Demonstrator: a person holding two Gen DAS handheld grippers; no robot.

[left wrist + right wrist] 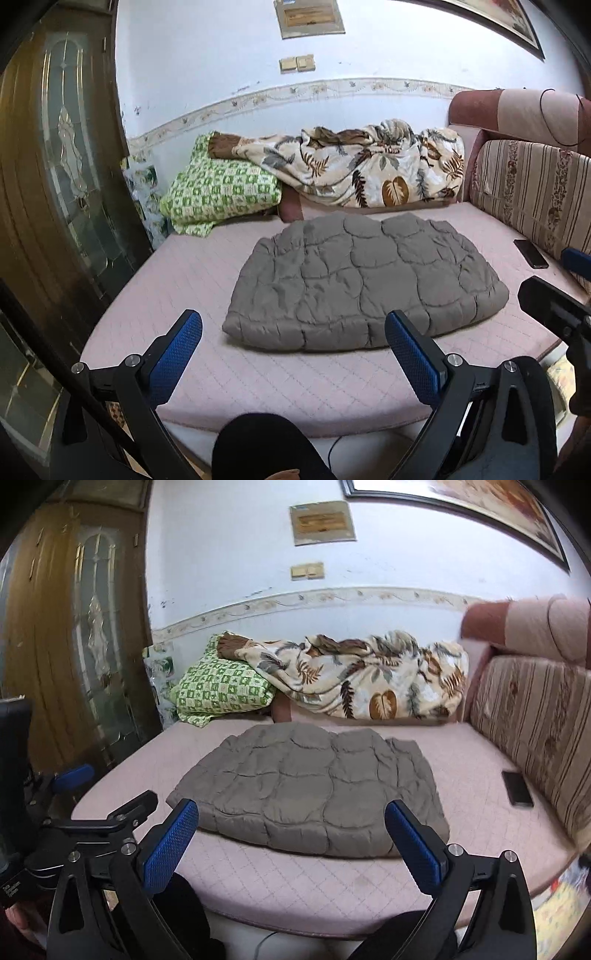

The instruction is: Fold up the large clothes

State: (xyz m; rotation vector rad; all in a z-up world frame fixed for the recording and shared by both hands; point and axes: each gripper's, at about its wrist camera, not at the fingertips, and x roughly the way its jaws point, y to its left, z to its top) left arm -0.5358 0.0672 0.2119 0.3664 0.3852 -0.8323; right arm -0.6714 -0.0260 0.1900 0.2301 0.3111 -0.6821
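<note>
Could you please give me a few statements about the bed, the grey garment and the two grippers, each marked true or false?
1. The grey quilted garment lies folded on the pink mattress. True.
2. The left gripper is shut on the garment. False: it is open and holds nothing, short of the garment's near edge.
3. A dark phone lies on the mattress beside the striped cushion. True.
4. The right gripper is open. True.
5. The leaf-print blanket covers the garment. False: it is heaped behind it, by the wall.
</note>
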